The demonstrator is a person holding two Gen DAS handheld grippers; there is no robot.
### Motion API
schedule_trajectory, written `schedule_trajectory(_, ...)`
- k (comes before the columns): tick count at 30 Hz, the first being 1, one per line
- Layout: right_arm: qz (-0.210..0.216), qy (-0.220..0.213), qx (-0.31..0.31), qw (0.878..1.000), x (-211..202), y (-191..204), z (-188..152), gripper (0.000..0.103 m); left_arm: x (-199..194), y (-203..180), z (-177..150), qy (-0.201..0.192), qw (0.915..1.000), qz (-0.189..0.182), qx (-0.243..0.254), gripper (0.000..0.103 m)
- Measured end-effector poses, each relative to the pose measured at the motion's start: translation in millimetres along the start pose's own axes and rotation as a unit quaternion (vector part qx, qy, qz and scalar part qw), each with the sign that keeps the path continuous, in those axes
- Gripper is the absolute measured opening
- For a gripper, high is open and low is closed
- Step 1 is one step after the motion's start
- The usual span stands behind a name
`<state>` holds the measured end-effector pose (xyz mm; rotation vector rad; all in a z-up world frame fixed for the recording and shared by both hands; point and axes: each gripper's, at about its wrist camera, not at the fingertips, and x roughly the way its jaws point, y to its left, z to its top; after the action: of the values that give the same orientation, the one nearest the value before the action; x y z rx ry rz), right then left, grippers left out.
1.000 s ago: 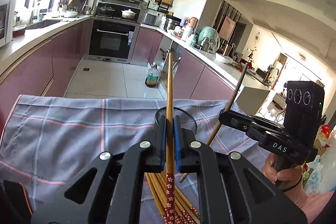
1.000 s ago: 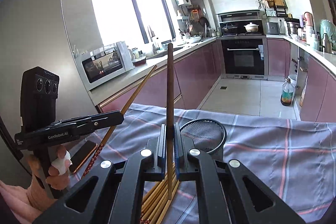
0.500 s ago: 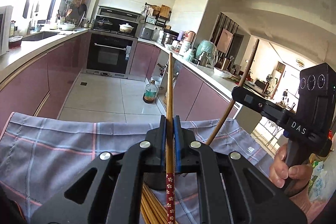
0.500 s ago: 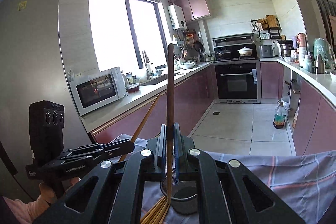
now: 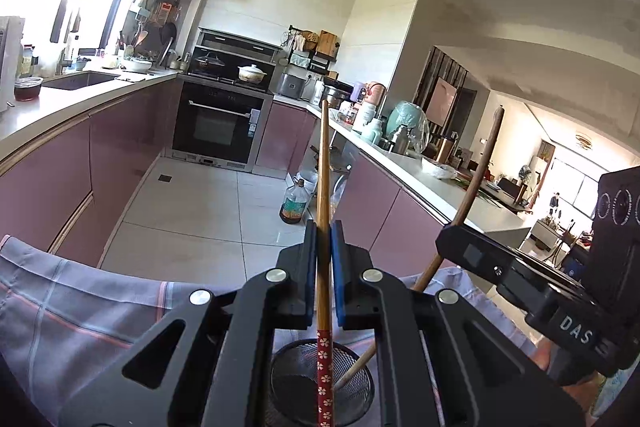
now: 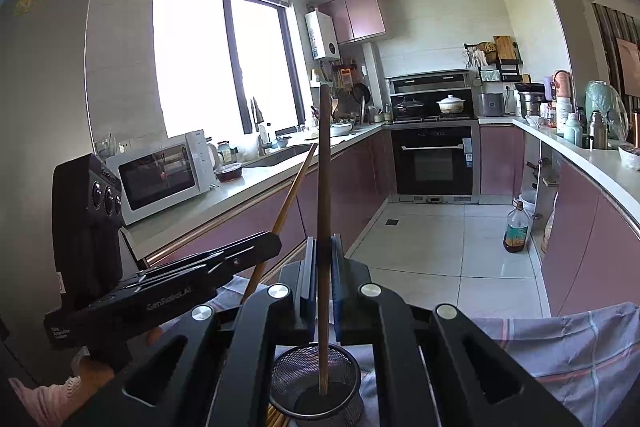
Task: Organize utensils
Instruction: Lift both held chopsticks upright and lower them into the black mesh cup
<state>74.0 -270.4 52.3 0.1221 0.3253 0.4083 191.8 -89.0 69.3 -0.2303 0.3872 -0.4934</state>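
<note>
Chopsticks (image 5: 323,195) (image 6: 323,211) clamped upright by both grippers (image 5: 323,269) (image 6: 323,277), tips inside mesh holder's rim (image 6: 316,349), clear floor beyond.

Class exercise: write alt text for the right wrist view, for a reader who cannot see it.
The right gripper clamps a dark chopstick upright, its lower tip inside a mesh holder on a checked cloth. At left, the left gripper holds another chopstick slanted, with a kitchen beyond.
</note>
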Motion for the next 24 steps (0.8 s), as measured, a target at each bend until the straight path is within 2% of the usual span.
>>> schedule_trajectory(6,-0.006,0.015,-0.001,1.0,12,-6,-11,0.005,51,-8,-4,0.013,0.9993,0.032,0.011,0.008)
schedule_trajectory(11,-0.006,0.031,-0.007,0.999,20,-6,-21,0.005,80,-6,-22,0.038,0.996,0.075,0.032,0.008)
schedule_trajectory(13,-0.002,0.04,-0.005,0.999,23,-7,-25,0.005,89,3,-30,0.048,0.9952,0.08,0.03,0.008)
schedule_trajectory(19,0.017,0.08,0.005,0.997,35,-7,-35,0.005,89,13,-46,0.065,0.9947,0.073,0.033,0.009)
schedule_trajectory(24,0.005,0.109,0.022,0.994,47,-12,-37,0.008,76,20,-51,0.072,0.9937,0.076,0.038,0.011)
